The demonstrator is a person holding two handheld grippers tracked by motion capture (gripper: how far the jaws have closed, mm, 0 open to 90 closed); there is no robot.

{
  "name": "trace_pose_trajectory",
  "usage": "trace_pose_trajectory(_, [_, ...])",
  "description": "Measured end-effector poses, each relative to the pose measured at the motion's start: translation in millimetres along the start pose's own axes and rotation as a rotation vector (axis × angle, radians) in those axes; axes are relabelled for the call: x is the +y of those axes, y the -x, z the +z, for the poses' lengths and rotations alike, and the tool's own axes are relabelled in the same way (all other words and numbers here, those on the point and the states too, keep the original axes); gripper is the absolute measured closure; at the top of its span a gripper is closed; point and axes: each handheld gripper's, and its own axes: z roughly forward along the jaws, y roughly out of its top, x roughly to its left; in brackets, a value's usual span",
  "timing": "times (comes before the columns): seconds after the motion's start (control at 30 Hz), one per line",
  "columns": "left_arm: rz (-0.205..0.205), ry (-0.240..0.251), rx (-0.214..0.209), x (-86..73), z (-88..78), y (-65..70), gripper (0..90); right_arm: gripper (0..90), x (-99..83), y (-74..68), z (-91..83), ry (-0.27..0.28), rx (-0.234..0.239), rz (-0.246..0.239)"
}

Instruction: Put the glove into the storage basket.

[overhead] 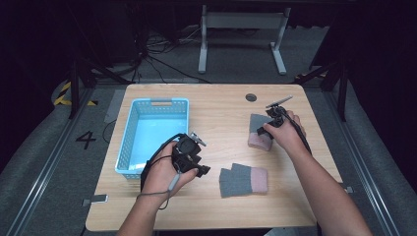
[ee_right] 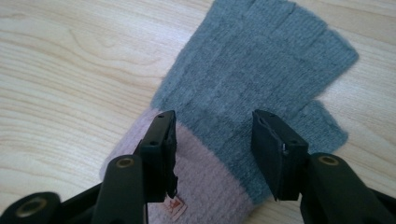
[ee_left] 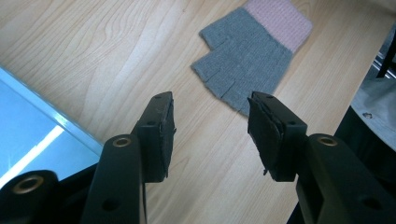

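basket point(overhead: 129, 147): light blue, slotted walls, sitting at the left of the wooden table point(overhead: 221, 211), nothing visible inside.
left gripper point(overhead: 204, 170): just right of the basket's near corner, held in the left hand point(overhead: 162, 174), pointing toward the near glove. From its own view point(ee_left: 212, 135), jaws partway apart, nothing between the pads, bare wood underneath.
near glove point(overhead: 243, 180): fingerless, grey with a pink cuff, flat on the table near the front edge, a bit right of the left gripper and not touching it. Same one in the left gripper view point(ee_left: 252, 51), out past the jaw tips, cuff farthest away.
far glove point(overhead: 258, 130): same grey and pink kind, further back on the right side of the table, pink cuff toward the person.
right gripper point(overhead: 263, 132): down over the far glove, held in the right hand point(overhead: 285, 130). From its own view point(ee_right: 215, 140), jaws spread wide, straddling the spot where cuff meets grey, a small tag point(ee_right: 175, 208) by the left jaw; glove point(ee_right: 261, 70) lying flat, pads not squeezing it.
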Motion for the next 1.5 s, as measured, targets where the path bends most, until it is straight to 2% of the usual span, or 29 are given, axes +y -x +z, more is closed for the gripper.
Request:
trace_pose_trajectory(0.33, [0.0,-0.004,0.003,0.1,1.2,0.7,51.3,49.4,0.1,2.4,8.4,-0.023,0.001,0.019])
trace_pose_trajectory(0.53, [0.003,-0.002,0.002,0.1,0.8,2.5,51.3,53.0,1.4,2.6,9.2,-0.039,0.004,0.022])
trace_pose_trajectory(0.77, [0.004,0.0,0.0,0.8,1.1,1.8,50.9,61.7,3.5,2.1,9.7,-0.059,0.004,0.012])
trace_pose_trajectory(0.93, [0.006,-0.002,-0.008,2.9,3.2,0.3,50.9,73.8,4.4,3.9,9.8,-0.075,0.046,0.025])
trace_pose_trajectory(1.03, [0.008,0.005,-0.011,3.2,3.0,-0.3,51.0,76.5,3.0,7.9,10.4,-0.062,0.083,0.038])
trace_pose_trajectory(1.1, [0.005,0.003,-0.01,2.7,2.3,-0.7,51.0,77.6,1.7,9.1,10.1,-0.052,0.091,0.036])
trace_pose_trajectory(1.27, [0.004,0.009,-0.01,2.6,0.3,-0.3,51.0,79.4,1.1,8.1,8.8,-0.036,0.086,0.029])
trace_pose_trajectory(1.33, [0.001,0.008,-0.009,2.2,0.1,-0.6,51.0,80.8,1.8,7.0,6.3,-0.036,0.079,0.009])
trace_pose_trajectory(1.5, [-0.005,0.01,-0.009,1.6,0.1,-2.2,51.0,84.6,3.0,7.3,-6.9,-0.004,0.065,-0.011])
